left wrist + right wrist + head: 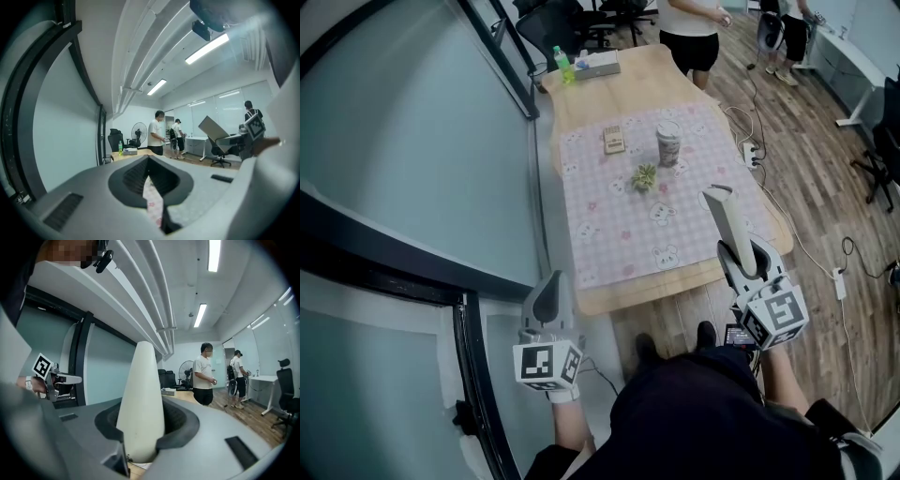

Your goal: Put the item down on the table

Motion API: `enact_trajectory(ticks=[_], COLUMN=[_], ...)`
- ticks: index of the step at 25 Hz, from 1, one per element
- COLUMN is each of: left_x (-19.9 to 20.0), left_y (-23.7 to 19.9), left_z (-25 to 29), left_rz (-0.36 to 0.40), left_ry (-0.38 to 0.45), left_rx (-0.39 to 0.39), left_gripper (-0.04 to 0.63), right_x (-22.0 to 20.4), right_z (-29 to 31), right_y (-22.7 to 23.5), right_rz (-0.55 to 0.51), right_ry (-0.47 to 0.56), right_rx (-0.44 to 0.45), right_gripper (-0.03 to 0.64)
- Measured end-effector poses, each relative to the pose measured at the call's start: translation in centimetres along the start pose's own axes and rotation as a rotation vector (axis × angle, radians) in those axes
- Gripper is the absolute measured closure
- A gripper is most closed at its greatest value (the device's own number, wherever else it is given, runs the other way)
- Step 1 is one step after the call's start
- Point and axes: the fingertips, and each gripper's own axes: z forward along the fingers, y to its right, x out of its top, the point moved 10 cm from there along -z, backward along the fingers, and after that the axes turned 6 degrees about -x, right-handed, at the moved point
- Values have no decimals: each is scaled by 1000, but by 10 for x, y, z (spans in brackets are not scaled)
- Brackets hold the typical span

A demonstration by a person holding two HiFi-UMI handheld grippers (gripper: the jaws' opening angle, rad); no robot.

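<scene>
My right gripper (pixel 741 255) is shut on a long white tapered item (pixel 729 220), held in the air over the near right corner of the table (pixel 694 274). In the right gripper view the white item (pixel 140 399) stands up between the jaws and tapers to a rounded tip. My left gripper (pixel 549 289) hangs off the table's near left corner, beside the glass wall, with its jaws together and nothing in them. In the left gripper view only a thin strip of the pink patterned tablecloth (pixel 153 201) shows between the jaws.
On the pink tablecloth (pixel 609 234) stand a paper cup (pixel 668 142), a small plant (pixel 644 176) and a small box (pixel 613 140). A green bottle (pixel 563 66) and a tissue box (pixel 598 66) sit at the far end. People (pixel 689 33) stand beyond; cables and a power strip (pixel 748 155) lie on the floor to the right.
</scene>
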Motion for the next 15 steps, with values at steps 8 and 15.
enact_trajectory(ticks=[8, 15], left_x=[-11, -17], left_y=[-23, -40], left_z=[-14, -7], left_rz=[-14, -12], left_ry=[15, -6], left_rx=[-38, -51], left_gripper=[595, 595], right_x=[3, -7], right_z=[4, 5], right_y=[-31, -35], right_rz=[20, 14], right_ry=[8, -16], right_rx=[-44, -91], right_gripper=[468, 468])
